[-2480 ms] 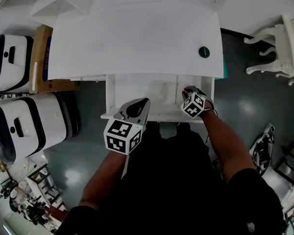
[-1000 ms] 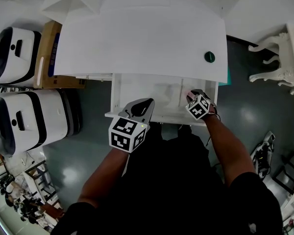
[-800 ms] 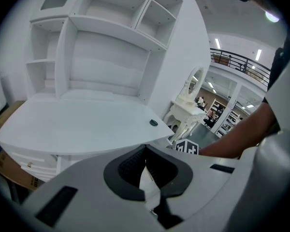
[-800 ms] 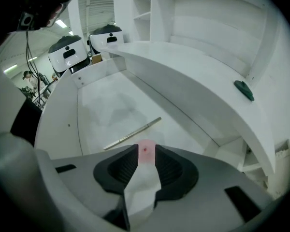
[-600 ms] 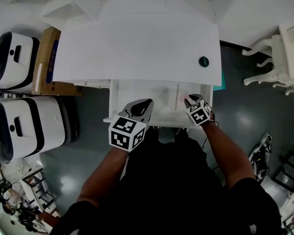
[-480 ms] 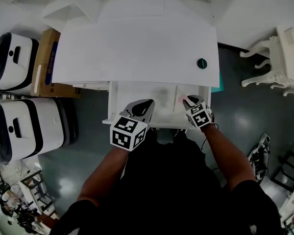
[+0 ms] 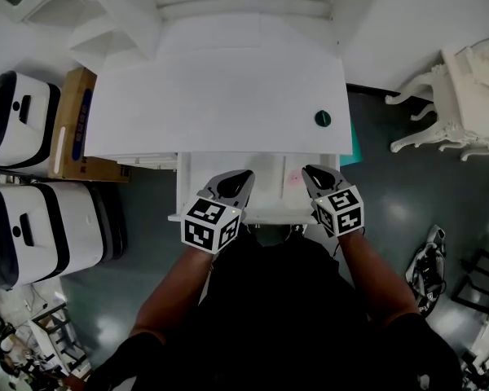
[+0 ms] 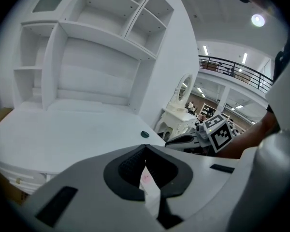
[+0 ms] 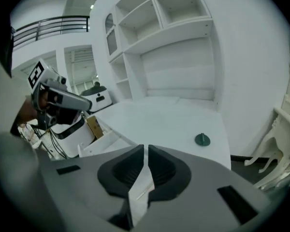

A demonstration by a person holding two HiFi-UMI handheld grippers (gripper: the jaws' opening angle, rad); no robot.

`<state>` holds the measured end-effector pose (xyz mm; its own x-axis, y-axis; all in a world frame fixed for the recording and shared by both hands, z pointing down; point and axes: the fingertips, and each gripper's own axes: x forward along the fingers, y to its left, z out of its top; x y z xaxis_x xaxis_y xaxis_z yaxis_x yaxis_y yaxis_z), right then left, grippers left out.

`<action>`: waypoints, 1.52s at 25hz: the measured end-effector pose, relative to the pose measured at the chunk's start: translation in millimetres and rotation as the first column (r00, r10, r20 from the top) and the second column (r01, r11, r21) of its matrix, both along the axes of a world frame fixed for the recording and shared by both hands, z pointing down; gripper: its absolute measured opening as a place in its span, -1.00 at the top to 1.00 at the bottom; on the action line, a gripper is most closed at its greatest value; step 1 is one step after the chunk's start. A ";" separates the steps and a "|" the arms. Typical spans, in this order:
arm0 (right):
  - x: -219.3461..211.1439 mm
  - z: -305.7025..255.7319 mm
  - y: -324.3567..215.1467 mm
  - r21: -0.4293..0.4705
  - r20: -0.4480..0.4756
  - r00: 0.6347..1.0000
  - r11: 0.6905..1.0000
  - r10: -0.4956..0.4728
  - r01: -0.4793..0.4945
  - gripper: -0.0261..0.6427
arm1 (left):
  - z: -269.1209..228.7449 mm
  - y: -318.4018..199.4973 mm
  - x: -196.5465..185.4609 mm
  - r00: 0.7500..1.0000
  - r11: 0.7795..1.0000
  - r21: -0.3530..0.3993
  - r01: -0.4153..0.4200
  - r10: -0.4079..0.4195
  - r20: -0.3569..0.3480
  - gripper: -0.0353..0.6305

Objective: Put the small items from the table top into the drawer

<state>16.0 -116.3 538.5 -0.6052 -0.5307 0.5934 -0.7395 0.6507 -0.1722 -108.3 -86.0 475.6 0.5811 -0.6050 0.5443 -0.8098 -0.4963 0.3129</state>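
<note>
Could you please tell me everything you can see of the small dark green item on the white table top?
The dark green item is small and round: a flat disc with a short stub rising from its middle, as the right gripper view shows. Its material cannot be told. It stands alone, stub up, on the white table top, near the right front corner and just behind the open drawer. Only the table top touches it.

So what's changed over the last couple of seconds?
The right gripper has pulled back out of the drawer toward the person, uncovering a small pink item in its right compartment. The left gripper stayed over the drawer front, and the small green item stayed on the table top.
</note>
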 end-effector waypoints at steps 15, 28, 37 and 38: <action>21.9 -79.4 8.0 0.022 0.180 0.980 0.995 0.088 -0.093 0.84 | -26.2 -2.6 33.4 0.993 0.987 0.106 -0.118 0.114 0.043 0.88; 31.1 -88.0 20.9 0.072 0.128 0.988 0.993 0.085 -0.095 0.83 | -30.5 -3.6 39.4 0.993 0.988 0.101 -0.120 0.118 0.022 0.88; 31.2 -81.9 24.2 0.064 0.119 0.990 0.994 0.078 -0.086 0.83 | -36.8 -3.7 40.7 0.992 0.986 0.112 -0.122 0.118 0.037 0.88; 30.6 -81.3 24.6 0.063 0.119 0.990 0.995 0.075 -0.083 0.83 | -35.7 -2.4 42.5 0.992 0.986 0.109 -0.127 0.124 0.039 0.88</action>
<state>46.6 -91.7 457.3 -0.6226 -0.6164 0.4822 -0.7666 0.6040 -0.2177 -65.9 -88.4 439.9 0.6398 -0.5862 0.4971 -0.7475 -0.6248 0.2254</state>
